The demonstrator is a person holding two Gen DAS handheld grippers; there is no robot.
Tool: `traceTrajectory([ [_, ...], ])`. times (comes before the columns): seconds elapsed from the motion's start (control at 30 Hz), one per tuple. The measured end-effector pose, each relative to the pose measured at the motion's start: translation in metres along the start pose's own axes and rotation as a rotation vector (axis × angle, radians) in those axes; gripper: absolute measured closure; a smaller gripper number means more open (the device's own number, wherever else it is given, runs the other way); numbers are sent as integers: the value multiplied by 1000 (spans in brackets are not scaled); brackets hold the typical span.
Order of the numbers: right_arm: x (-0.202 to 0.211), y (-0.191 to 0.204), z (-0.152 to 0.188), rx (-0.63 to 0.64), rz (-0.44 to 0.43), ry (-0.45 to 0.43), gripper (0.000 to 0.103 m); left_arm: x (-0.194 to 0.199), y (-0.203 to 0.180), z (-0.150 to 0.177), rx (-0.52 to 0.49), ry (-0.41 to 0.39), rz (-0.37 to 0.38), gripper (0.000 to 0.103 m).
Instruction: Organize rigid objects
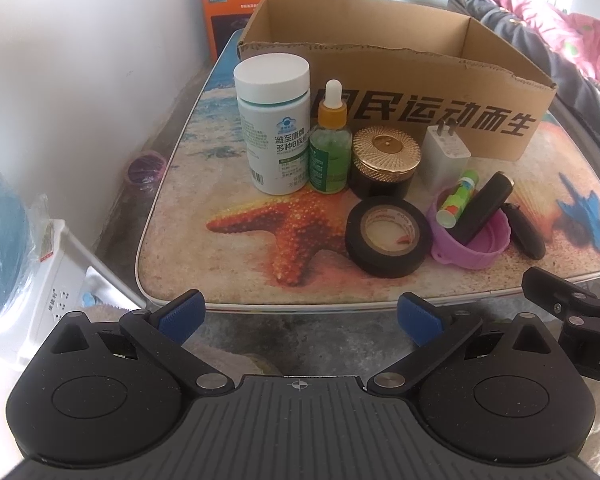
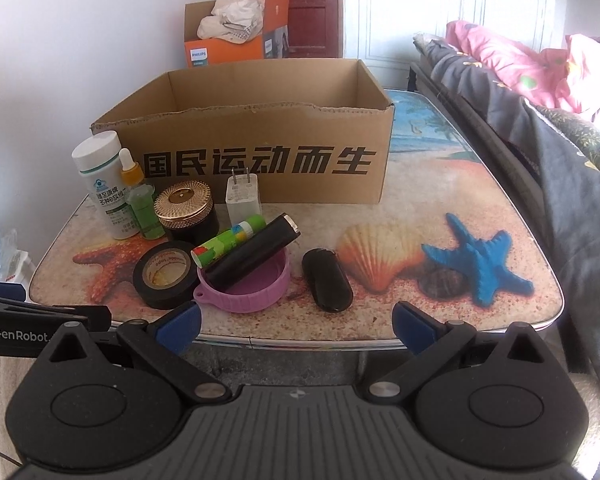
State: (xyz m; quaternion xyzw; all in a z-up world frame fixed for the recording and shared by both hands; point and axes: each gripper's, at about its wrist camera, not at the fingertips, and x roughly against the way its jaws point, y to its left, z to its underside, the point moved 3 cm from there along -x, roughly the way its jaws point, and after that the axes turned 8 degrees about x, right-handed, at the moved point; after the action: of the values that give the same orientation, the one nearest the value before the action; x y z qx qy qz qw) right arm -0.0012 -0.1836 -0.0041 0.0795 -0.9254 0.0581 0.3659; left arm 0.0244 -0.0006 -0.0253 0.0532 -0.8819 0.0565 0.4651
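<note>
In the purple lid lie a green tube and black stick; both grippers gape, holding nothing.

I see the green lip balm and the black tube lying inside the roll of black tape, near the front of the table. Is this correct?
Not quite. The green lip balm and the black tube lean in the purple lid, not in the black tape, which sits beside it, holding nothing. The right wrist view shows this; the rest is correct.
</note>
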Motion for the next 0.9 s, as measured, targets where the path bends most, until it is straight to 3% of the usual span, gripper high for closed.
traceTrajectory([
  [0.9, 2, 0, -3, -4, -3, -6, 0, 2, 0, -1, -6, -2, -7, 0],
])
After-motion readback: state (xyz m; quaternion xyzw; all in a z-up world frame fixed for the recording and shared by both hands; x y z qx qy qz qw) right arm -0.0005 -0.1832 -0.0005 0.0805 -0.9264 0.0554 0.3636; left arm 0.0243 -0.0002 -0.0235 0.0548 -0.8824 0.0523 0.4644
